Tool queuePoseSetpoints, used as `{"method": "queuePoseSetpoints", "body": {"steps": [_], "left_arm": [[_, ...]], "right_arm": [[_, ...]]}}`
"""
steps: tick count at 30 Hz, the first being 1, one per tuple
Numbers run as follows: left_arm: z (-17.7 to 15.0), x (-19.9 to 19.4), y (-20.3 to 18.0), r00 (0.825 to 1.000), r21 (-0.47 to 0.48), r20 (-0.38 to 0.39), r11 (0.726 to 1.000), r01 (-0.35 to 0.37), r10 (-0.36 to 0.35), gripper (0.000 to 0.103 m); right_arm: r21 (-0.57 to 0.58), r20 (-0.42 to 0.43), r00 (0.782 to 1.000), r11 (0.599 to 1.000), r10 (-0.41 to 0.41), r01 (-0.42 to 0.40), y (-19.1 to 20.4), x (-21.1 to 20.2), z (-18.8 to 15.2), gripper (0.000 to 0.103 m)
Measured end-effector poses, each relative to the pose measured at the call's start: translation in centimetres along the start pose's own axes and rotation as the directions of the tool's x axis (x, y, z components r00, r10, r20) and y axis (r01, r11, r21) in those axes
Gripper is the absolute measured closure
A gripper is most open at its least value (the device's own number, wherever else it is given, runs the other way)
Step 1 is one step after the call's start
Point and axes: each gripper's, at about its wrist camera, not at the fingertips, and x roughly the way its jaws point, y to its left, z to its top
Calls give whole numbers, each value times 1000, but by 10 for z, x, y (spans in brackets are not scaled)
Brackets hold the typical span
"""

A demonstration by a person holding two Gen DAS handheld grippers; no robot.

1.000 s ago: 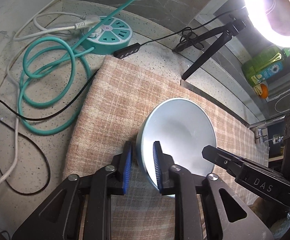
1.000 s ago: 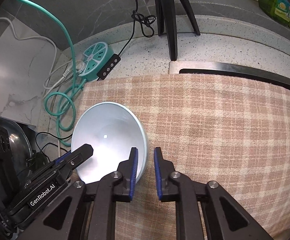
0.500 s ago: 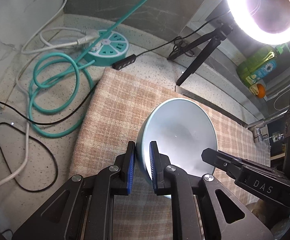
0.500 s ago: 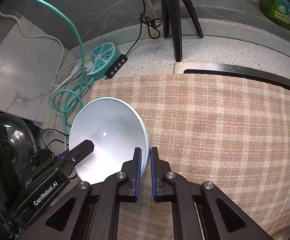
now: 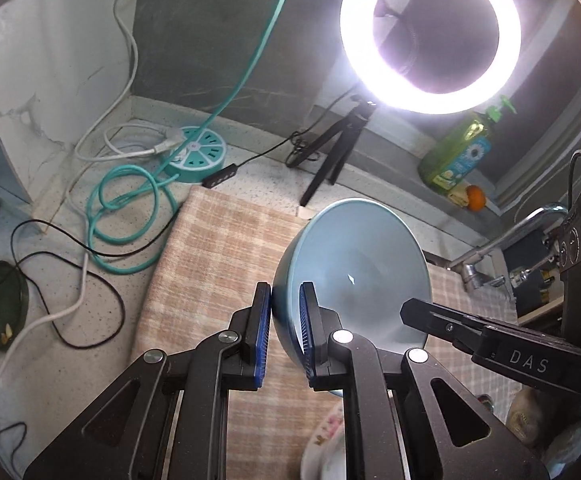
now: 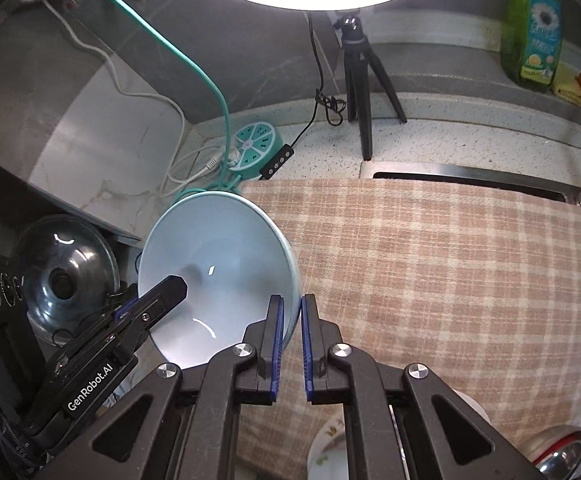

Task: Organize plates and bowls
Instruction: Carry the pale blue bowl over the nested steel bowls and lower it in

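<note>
Left gripper [image 5: 284,328]: reaches in from below, fingers pointing up and forward; its two blue-padded jaws are nearly closed and pinch the left rim of the bowl, one pad outside the wall, one inside.
Right gripper [image 6: 290,344]: comes in from below on the opposite side; jaws narrowly parted, clamped over the bowl's right rim in the same inside-outside pinch.
Both tools together: each shows in the other's view as a black finger lying across the bowl's inner wall.
Bowl [image 5: 354,272]: pale blue, held between the two grippers, tilted with its opening toward the cameras; it appears lifted off the cloth, though the underside is hidden.
Bowl surface: smooth, glossy glaze, round with a deep conical wall, small bright highlights inside, nothing in it.
Cloth [image 6: 430,264]: woven check in tan and cream, soft and slightly rumpled, spread over the counter beneath and beyond the bowl.
Counter [image 5: 70,344]: pale speckled stone.
Patterned dish [image 6: 330,448]: white rim with a small floral print, just at the bottom edge below the right gripper; mostly hidden.
Ring light [image 5: 430,32]: round, glaring white, on a small black tripod [image 6: 360,80] behind the cloth.
Power strip [image 6: 256,146]: round, teal, citrus-slice pattern, with a teal cable coiled beside it.
Soap bottle [image 6: 534,28]: green translucent plastic on the back ledge.
</note>
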Motion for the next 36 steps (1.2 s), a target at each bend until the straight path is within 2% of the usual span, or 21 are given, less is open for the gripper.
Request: {"method": "queuePoseSetpoints", "body": {"steps": [9,17,26,36], "left_arm": [[-37,-17,-69,997,52,-8,995,83,-82,90],[-78,-13,-139,984,114,-72,979,170,-163,89],[-127,4,-207,965,188,-160,953,236,-207,88],[-171,33,-242,936,190,-273,941,280,-223,88]], "right_arm": [[20,53,998,999,-40,39,-50,-79,-36,95],[76,60,994,993,-94,89,-118,-128,-84,95],[209,22,991,970,-129,122,-200,-149,-139,95],[298,-33,988,942,-151,154,-256,-149,-190,95]]}}
